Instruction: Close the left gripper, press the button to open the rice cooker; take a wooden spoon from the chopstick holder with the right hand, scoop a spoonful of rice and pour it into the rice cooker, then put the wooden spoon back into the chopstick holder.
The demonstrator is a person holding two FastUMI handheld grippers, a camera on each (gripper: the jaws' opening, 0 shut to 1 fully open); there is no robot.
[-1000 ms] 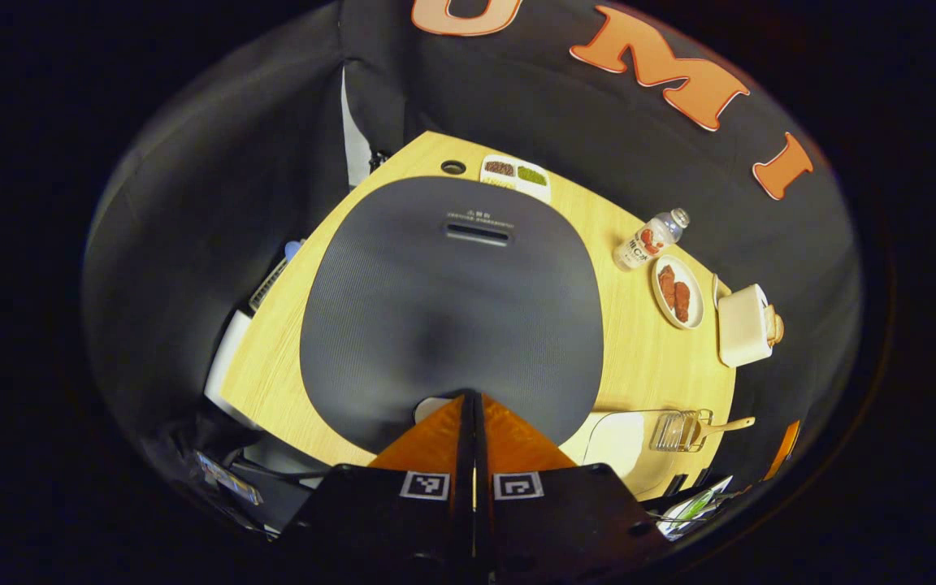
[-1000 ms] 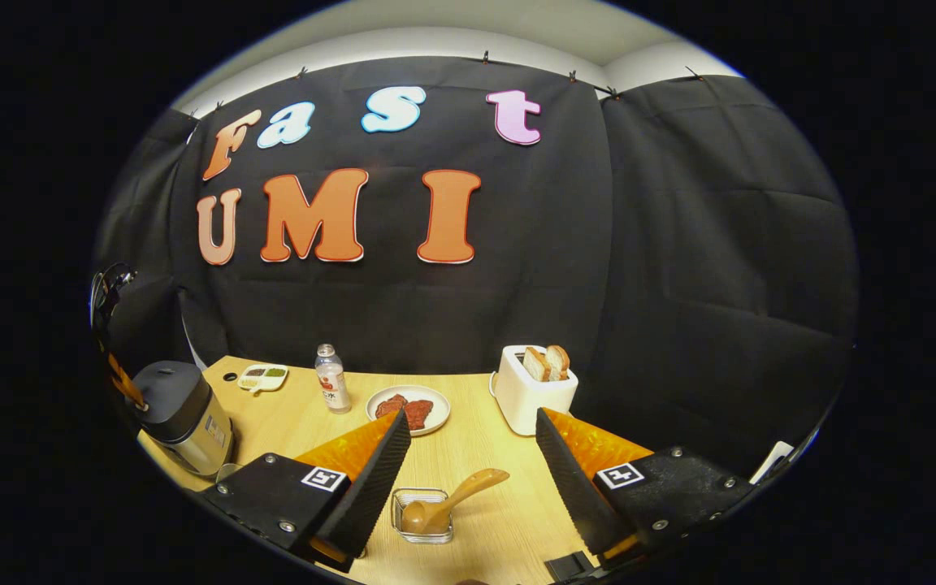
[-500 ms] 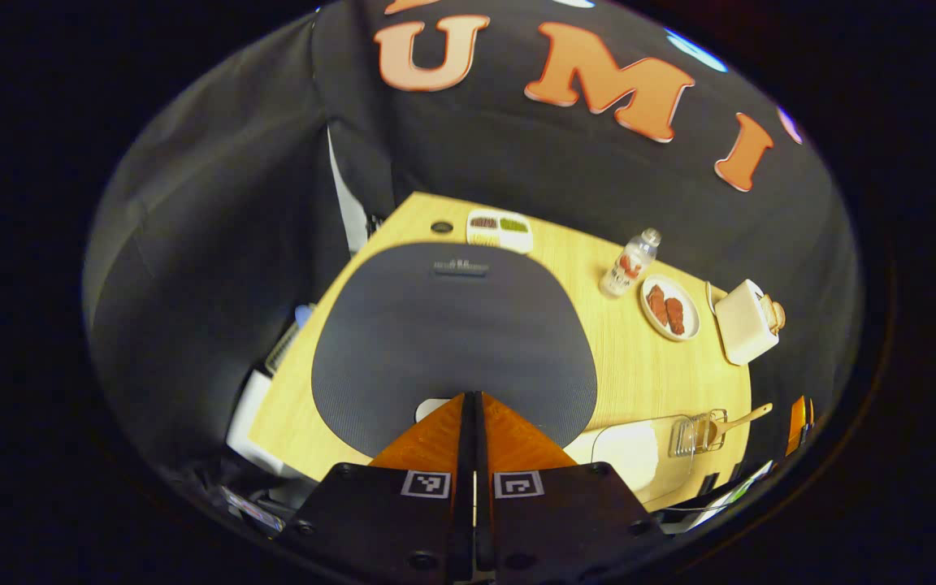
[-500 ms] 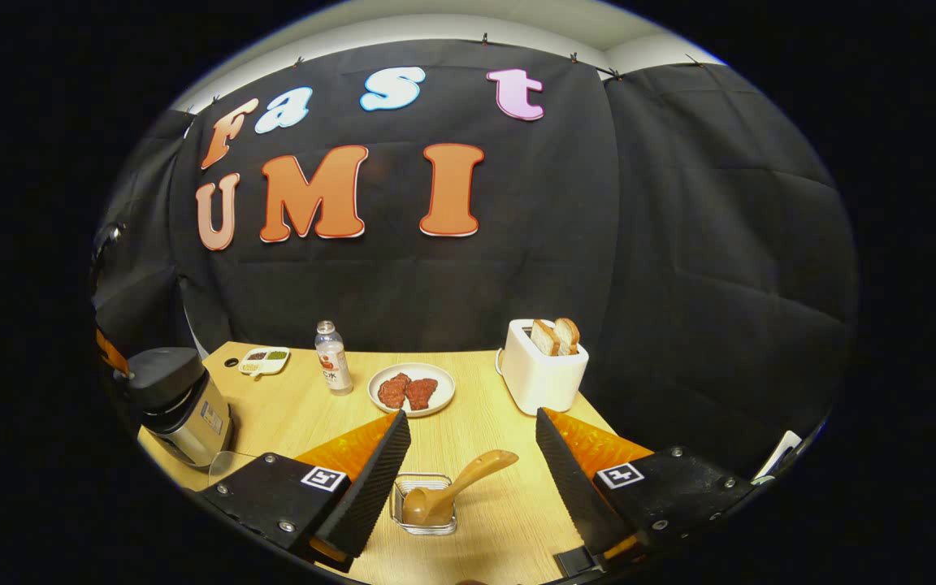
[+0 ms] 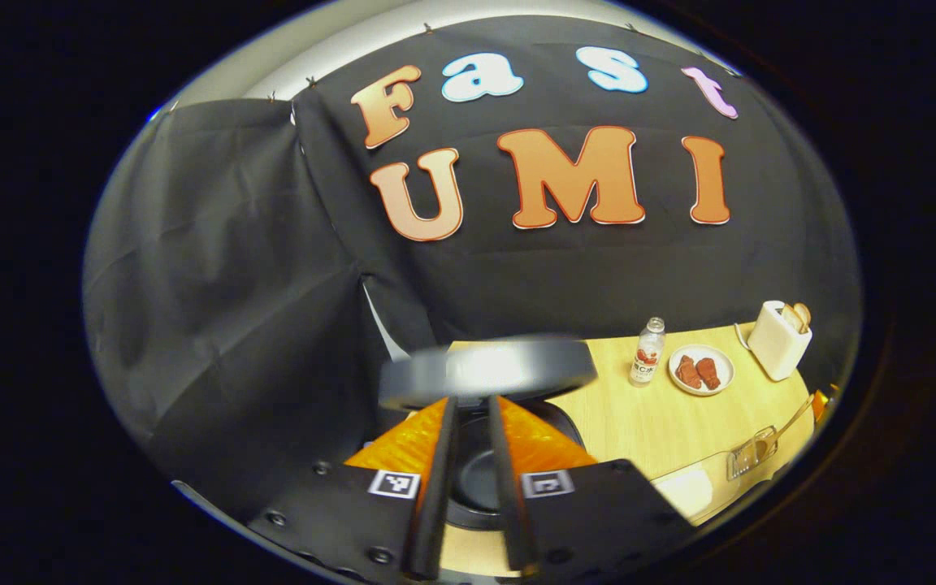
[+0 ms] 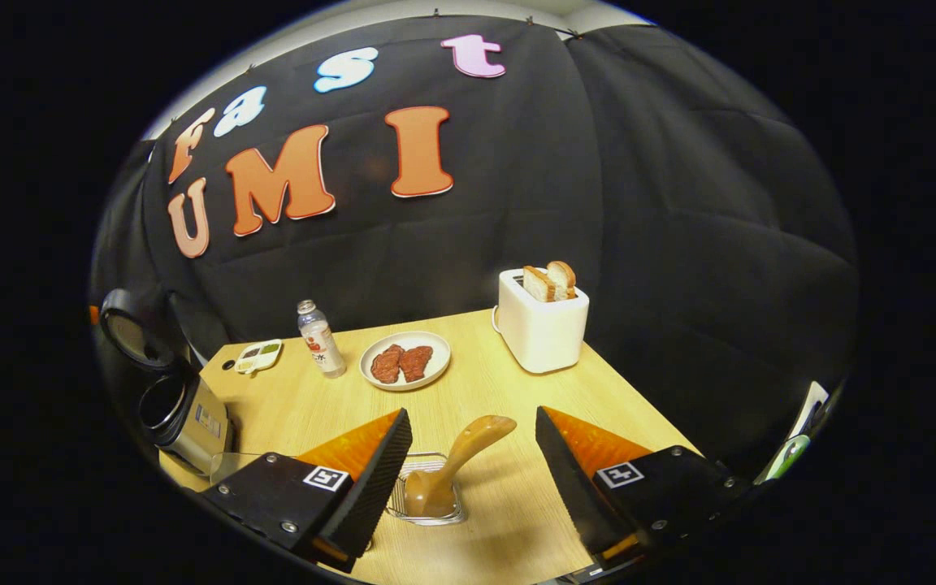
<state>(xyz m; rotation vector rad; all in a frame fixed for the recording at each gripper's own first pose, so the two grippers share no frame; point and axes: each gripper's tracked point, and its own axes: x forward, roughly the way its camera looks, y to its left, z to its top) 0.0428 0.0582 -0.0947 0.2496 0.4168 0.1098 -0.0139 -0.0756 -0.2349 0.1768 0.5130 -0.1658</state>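
1. Since a second ago the rice cooker's lid has sprung up: then it lay flat and shut under the left gripper, now it stands raised and blurred above the open pot. The left gripper's fingers, pressed together before, now show a narrow gap with nothing between them.
2. In the left gripper view, the dark inner pot of the rice cooker sits right beyond the fingertips, seen through the gap.
3. In the right gripper view, the right gripper hangs with its fingers wide apart, holding nothing.
4. Just beyond and between those fingers stands the chopstick holder, a small clear container on the bench. The wooden spoon rests in it bowl-down, its handle leaning up and to the right.
5. At the left edge of that view the rice cooker stands with its lid tipped up behind the open rim.
6. Farther back on the bench sit a plate carrying two reddish pieces, a small bottle beside it, and a little divided dish near the far corner.
7. To the right of the plate, a white toaster holds two slices of bread upright in its slots.
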